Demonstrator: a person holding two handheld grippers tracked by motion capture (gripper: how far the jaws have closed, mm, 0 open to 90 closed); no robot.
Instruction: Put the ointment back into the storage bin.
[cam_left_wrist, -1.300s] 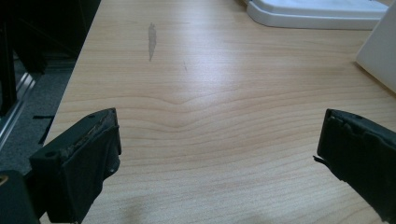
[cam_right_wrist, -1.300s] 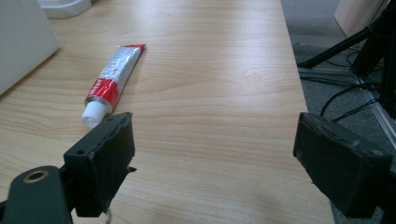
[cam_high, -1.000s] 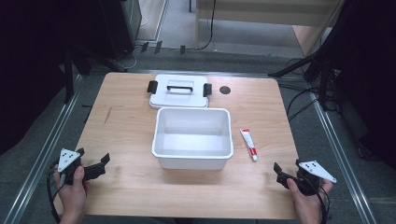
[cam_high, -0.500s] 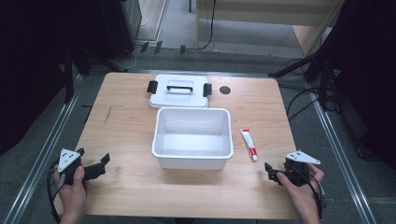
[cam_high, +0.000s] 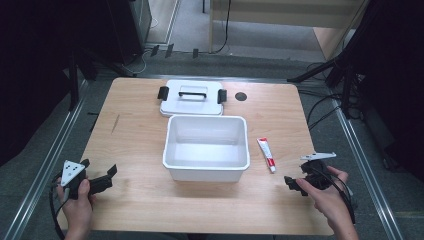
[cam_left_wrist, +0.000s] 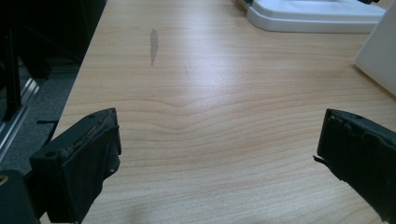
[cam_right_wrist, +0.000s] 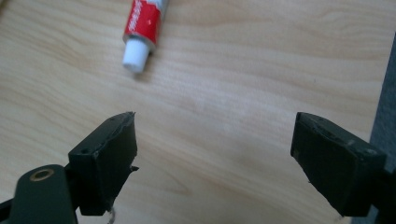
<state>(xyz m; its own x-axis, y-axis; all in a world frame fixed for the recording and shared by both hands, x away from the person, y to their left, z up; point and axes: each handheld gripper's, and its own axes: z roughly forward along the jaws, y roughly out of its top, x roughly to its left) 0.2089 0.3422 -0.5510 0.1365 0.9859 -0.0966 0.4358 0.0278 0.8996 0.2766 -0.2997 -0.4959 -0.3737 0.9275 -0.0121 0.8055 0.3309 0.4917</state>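
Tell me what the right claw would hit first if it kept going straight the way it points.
Probably the toothpaste tube: the open right claw aims over bare table towards its white cap, slightly off-centre, so it might pass beside it.

A light wooden table (cam_high: 135, 135) carries everything here. Near its centre sits an open white bin (cam_high: 206, 148), standing straight on the wood. Just behind it, toward twelve o'clock, a white lid (cam_high: 192, 98) lies flat, its black clips at either end — close to the bin's far rim. At about three o'clock from the bin lies a small red-and-white tube (cam_high: 266, 154), near the bin — cap end toward six o'clock.
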